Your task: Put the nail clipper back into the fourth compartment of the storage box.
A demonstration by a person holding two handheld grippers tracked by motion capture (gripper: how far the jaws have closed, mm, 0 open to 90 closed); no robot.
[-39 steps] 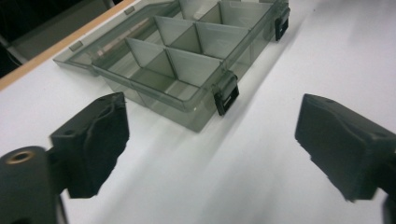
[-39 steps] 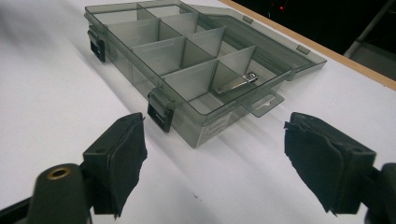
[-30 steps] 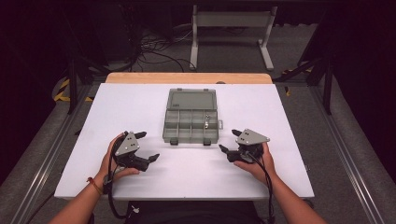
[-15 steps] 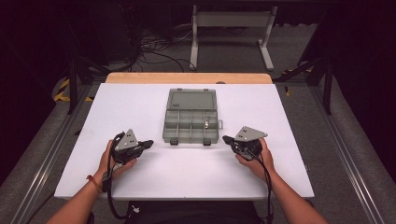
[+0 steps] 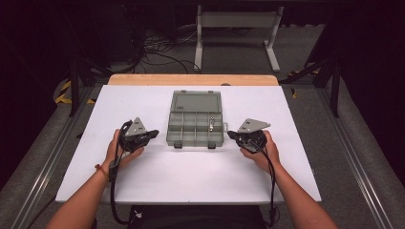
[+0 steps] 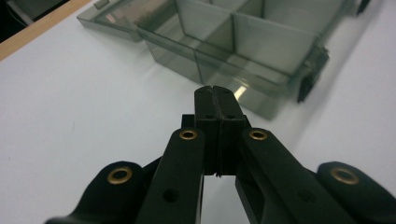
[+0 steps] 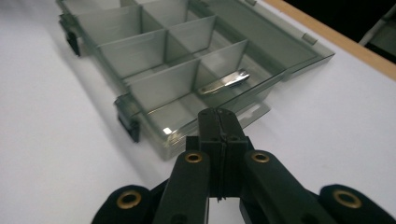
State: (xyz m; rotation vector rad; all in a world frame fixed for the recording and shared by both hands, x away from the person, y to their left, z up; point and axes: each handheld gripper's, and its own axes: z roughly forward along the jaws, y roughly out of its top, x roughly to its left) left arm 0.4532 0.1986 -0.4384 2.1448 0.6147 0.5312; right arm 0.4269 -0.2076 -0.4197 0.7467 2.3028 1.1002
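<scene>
Two grippers flank the open box [image 5: 196, 125], left gripper [image 5: 152, 134] and right gripper [image 5: 232, 135] both pinched together, empty. Clip [image 7: 224, 82] sits in the box's right-end compartment (thin, shiny): closed jaws could nudge the box or skid off it.

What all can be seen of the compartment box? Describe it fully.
The compartment box is smoky translucent grey plastic, lying open and flat at the middle of the white table. Its lid is folded back flat on the far side. Dividers split the tray into small compartments; one on its right side holds a small metal piece. Dark latches sit on the near edge. Neither gripper touches it.
</scene>
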